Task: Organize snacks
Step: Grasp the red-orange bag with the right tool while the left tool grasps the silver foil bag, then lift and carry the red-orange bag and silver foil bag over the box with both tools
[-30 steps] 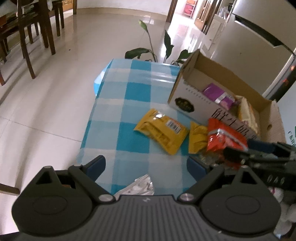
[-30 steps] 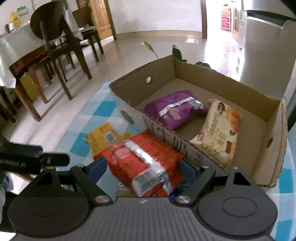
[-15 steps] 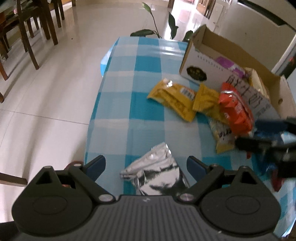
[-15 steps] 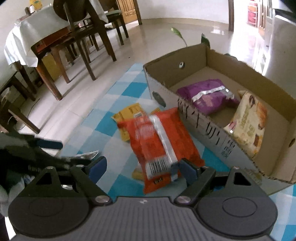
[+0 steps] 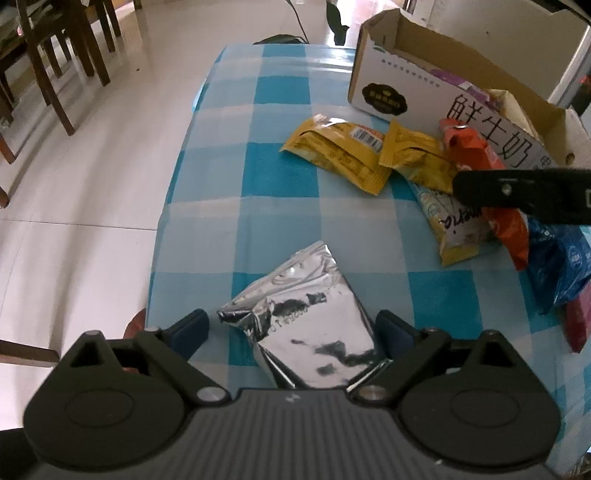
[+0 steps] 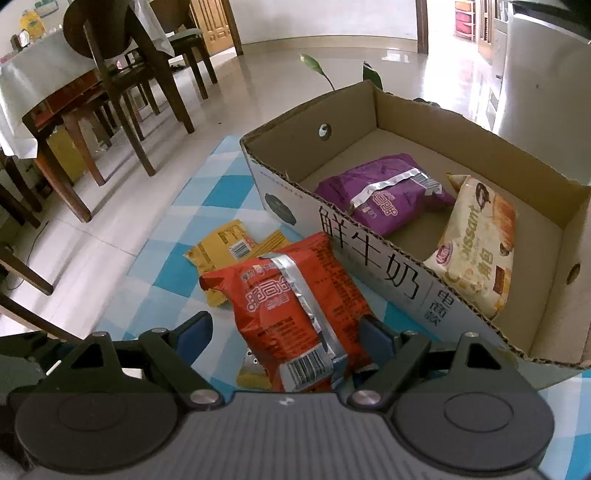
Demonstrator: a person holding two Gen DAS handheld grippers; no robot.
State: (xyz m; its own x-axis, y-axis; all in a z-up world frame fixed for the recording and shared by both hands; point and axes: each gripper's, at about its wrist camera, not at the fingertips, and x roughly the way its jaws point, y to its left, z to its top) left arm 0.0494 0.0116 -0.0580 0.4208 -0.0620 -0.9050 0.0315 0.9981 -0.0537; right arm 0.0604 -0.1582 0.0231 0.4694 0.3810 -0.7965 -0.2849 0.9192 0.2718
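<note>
2 packets (image 6: 384, 197) lie inside the cardboard box (image 6: 373, 258). Before its front wall, several packets (image 5: 347, 151) lie on the table (image 5: 280, 206). A foil bag (image 5: 306, 317) sits nearer, apart.

A blue-and-white checked tabletop (image 5: 280, 177) stretched ahead of the claw. Beyond its far edge stood a green leafy plant (image 6: 314, 64). Off to the left, on the pale tiled floor (image 5: 92, 192), stood dark wooden chairs (image 6: 122, 70) around a dining table under a white cloth (image 6: 44, 62). Far ahead was a wooden door (image 6: 218, 22).
</note>
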